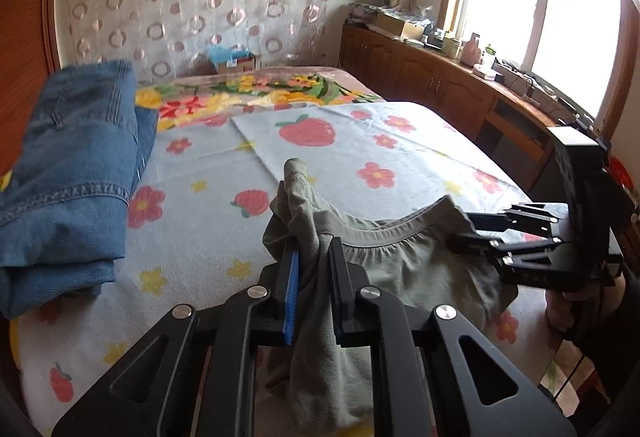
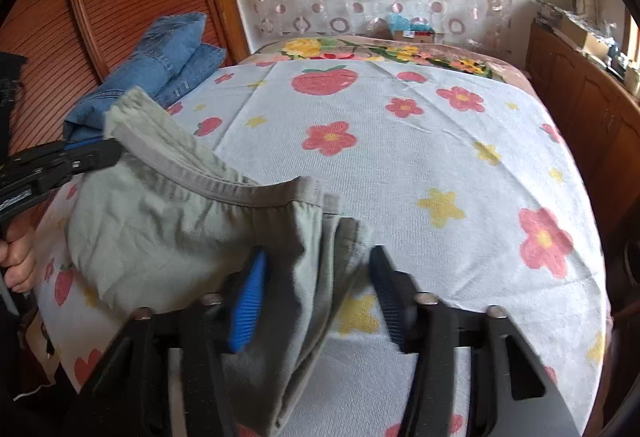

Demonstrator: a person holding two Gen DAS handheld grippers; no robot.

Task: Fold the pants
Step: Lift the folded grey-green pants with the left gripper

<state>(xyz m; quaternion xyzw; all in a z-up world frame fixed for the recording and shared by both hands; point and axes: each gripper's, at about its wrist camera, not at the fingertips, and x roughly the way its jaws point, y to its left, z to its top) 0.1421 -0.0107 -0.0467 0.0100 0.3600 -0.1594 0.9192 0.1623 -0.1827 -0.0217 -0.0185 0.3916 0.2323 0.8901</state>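
The jaws of the left gripper [image 1: 314,257] were pinched tight on one end of the waistband of the grey-green pants [image 1: 400,261], while those of the right gripper [image 2: 316,285] stood wider, with the waistband's other end between them but not clearly clamped. The pants hung at the near edge of the bed [image 2: 440,165], with the folded jeans [image 1: 68,177] lying further up it. They looked light, soft and limp, so the elastic waistband corners seemed the firmest hold.

We found no readable text; print on far cardboard box [image 2: 414,34] stayed too small to read.
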